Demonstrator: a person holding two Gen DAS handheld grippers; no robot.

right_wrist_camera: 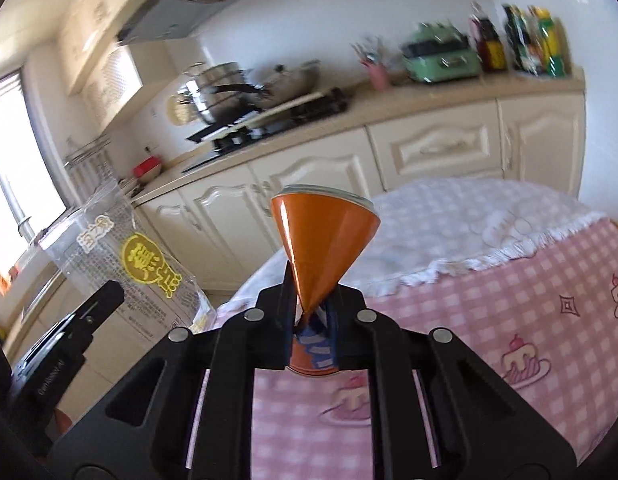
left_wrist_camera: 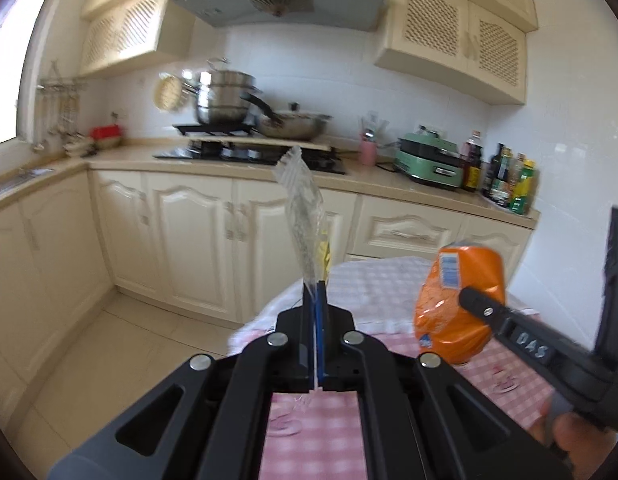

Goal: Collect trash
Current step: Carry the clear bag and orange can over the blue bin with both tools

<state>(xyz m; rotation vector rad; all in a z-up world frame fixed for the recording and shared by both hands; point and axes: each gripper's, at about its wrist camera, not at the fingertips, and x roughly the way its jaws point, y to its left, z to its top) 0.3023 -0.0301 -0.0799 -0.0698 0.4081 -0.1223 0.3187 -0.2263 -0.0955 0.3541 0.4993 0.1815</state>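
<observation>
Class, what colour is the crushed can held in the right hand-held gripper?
Orange, with a blue-and-white label; the crushed can shows best in the right wrist view.

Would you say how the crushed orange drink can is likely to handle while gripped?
The crushed orange drink can probably feels light and dents easily: its middle is pinched flat. Its glossy skin may slip, and it might pivot at that narrow waist.
</observation>
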